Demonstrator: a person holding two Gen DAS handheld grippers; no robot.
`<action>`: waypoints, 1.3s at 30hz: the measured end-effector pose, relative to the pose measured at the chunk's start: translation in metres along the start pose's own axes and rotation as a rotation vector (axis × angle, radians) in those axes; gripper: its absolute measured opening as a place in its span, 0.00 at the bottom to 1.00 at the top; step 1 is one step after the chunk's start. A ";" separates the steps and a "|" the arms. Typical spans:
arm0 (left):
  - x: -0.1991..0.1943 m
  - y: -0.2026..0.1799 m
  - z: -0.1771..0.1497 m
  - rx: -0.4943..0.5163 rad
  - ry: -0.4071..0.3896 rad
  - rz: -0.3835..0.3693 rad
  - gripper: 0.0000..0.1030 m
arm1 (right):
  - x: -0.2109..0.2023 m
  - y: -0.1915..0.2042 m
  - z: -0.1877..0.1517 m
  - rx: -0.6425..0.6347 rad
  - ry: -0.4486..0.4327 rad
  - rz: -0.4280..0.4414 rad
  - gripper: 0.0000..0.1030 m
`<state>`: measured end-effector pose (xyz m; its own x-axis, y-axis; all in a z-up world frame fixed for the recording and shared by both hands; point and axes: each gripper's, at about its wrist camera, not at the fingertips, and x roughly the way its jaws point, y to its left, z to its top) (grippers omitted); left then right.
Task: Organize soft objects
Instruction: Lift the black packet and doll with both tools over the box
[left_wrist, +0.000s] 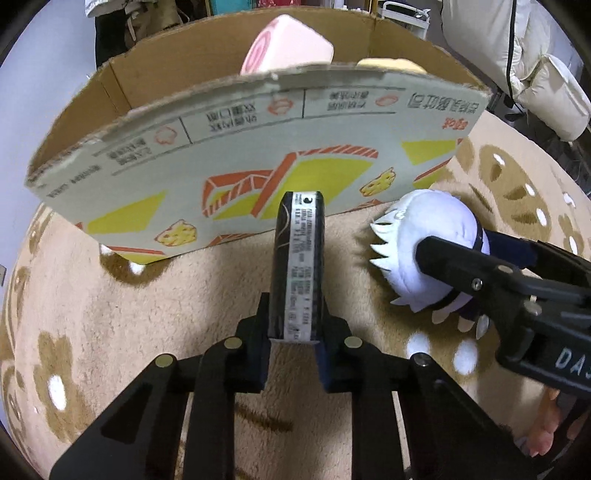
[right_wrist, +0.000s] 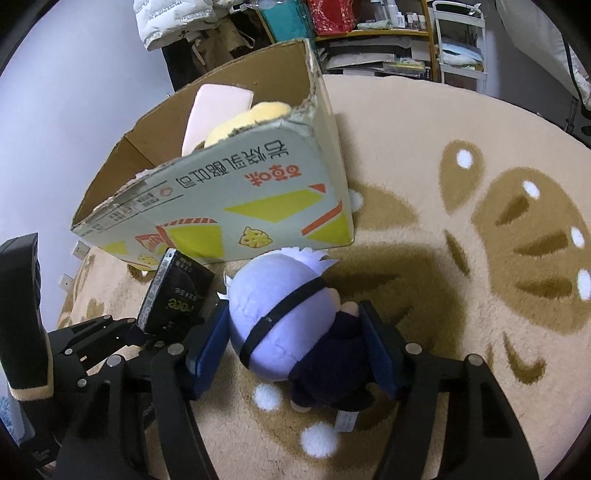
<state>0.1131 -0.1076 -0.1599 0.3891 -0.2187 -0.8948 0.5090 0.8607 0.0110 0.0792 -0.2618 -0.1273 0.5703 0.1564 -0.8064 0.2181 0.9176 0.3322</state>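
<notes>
An open cardboard box (left_wrist: 240, 173) with yellow and orange print stands on the rug and also shows in the right wrist view (right_wrist: 236, 206). Inside it are a pink cushion (left_wrist: 288, 44) and a yellow plush (right_wrist: 255, 118). My left gripper (left_wrist: 295, 332) is shut on a flat black packet (left_wrist: 297, 266), held upright just before the box; the packet also shows in the right wrist view (right_wrist: 173, 295). My right gripper (right_wrist: 299, 339) is shut on a white-haired plush doll (right_wrist: 284, 317) in dark clothes, low over the rug beside the box. The doll also shows in the left wrist view (left_wrist: 424, 251).
A beige rug (right_wrist: 443, 258) with brown flower patterns covers the floor. Shelves with clutter (right_wrist: 388, 44) stand at the back. A white padded jacket (left_wrist: 517, 66) hangs at the right, behind the box.
</notes>
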 end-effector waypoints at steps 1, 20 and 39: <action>-0.003 0.000 -0.001 0.004 -0.007 0.004 0.18 | -0.003 0.000 0.000 0.002 -0.006 0.001 0.69; -0.120 -0.001 -0.005 -0.008 -0.279 0.108 0.18 | -0.107 0.025 0.013 -0.068 -0.306 0.021 0.69; -0.158 0.020 0.052 0.012 -0.436 0.190 0.18 | -0.115 0.061 0.068 -0.197 -0.418 0.048 0.69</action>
<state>0.1017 -0.0794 0.0044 0.7609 -0.2321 -0.6060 0.4049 0.8995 0.1640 0.0811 -0.2485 0.0195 0.8552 0.0766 -0.5126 0.0525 0.9711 0.2326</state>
